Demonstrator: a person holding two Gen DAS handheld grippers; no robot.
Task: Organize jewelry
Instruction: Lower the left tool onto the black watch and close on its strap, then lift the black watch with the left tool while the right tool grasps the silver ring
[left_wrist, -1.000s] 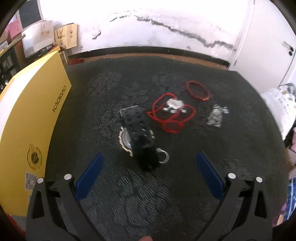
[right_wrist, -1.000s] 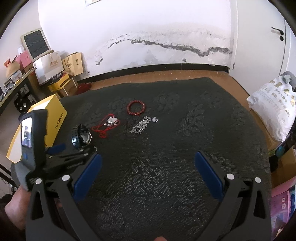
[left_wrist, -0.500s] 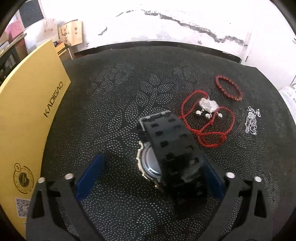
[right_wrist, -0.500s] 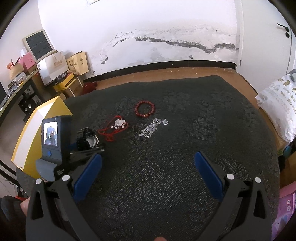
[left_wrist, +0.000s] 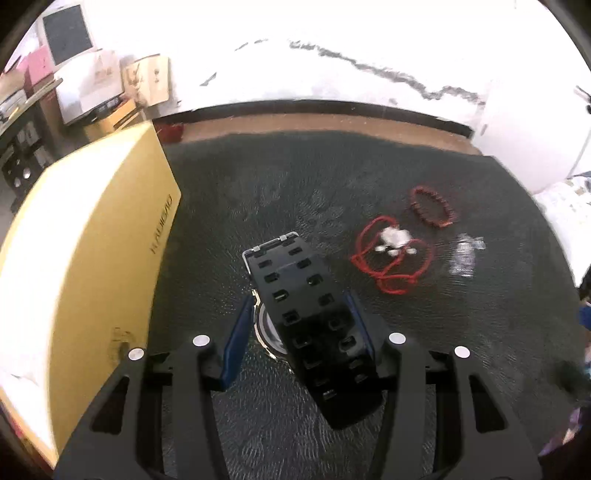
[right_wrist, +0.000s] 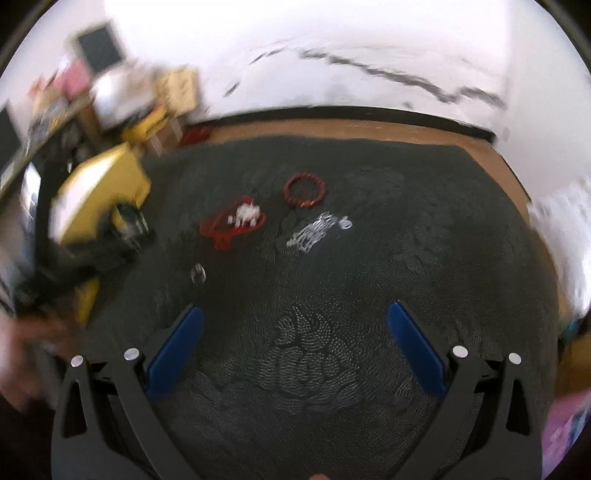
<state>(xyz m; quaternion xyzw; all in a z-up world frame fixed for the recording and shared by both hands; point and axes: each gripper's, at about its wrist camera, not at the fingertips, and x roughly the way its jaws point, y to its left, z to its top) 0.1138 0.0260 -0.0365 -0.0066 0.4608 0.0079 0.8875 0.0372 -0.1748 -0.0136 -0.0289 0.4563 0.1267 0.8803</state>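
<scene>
A black watch (left_wrist: 306, 314) with a perforated strap and a silver case back sits between the blue pads of my left gripper (left_wrist: 299, 301). Its jaws are closing and both pads touch the watch, which hangs clear of the dark carpet (left_wrist: 258, 424). The right wrist view shows the watch (right_wrist: 127, 221) blurred, in front of the yellow box (right_wrist: 96, 192). My right gripper (right_wrist: 295, 312) is open over bare carpet with nothing between its fingers. A red cord necklace with a silver pendant (right_wrist: 236, 221), a red bead bracelet (right_wrist: 304, 190) and a silver chain (right_wrist: 314, 230) lie ahead of it.
The yellow box (left_wrist: 92, 258) stands at the carpet's left edge, close to my left gripper. A small silver ring (right_wrist: 198, 275) lies on the carpet near the left gripper. A white bag (right_wrist: 565, 229) sits at the right. Shelves and boxes line the back-left wall.
The left gripper came down around the black watch, its jaws narrowed onto it, and it rose with the watch. The right gripper shifted and rolled a little; its view is now blurred.
</scene>
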